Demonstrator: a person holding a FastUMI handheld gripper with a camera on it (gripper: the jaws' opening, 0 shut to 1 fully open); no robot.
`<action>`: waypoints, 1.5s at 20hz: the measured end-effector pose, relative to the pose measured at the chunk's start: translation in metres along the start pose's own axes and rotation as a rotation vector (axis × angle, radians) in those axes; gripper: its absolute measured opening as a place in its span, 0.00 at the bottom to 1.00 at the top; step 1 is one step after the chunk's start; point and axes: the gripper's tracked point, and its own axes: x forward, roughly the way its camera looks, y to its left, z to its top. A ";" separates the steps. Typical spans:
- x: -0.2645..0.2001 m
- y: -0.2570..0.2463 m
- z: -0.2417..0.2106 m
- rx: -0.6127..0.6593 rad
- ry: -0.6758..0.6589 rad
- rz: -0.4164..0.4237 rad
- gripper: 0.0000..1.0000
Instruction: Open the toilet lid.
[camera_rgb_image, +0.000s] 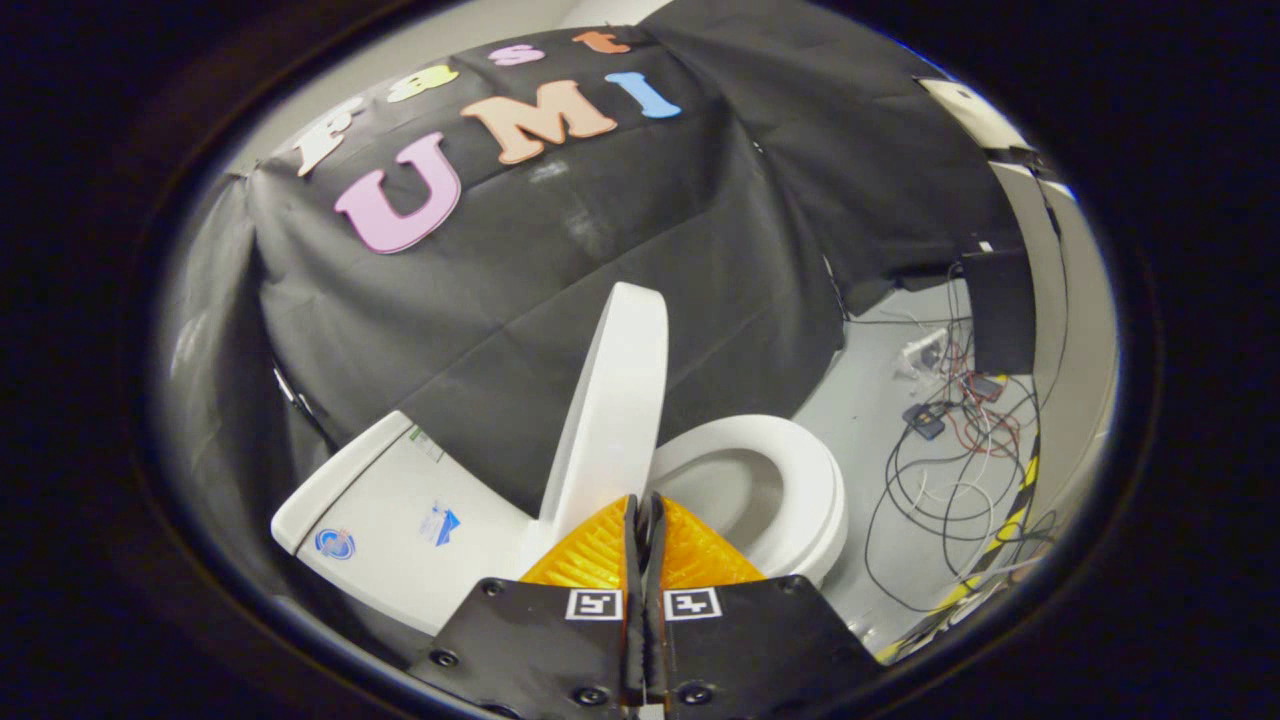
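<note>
Claw (641, 510), fingers pressed together with nothing between them, pointing at the toilet. Lid (612, 410) raised, standing nearly upright just ahead of the fingertips. Seat (800, 470) and open bowl just beyond, to the claw's right; tank (390, 510) to its left. Loose cables (950, 470) lie on the floor (860, 420), farther right.

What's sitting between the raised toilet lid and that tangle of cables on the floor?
In the gripper view, the open toilet bowl with its seat lies between the raised lid and the cables, then bare grey floor. The tongs are closed together, just before the lid.
</note>
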 end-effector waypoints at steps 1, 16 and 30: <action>0.000 0.003 0.002 -0.013 -0.001 0.009 0.01; -0.010 0.063 0.018 -0.218 -0.045 0.142 0.01; -0.024 0.140 0.019 -0.358 -0.091 0.328 0.01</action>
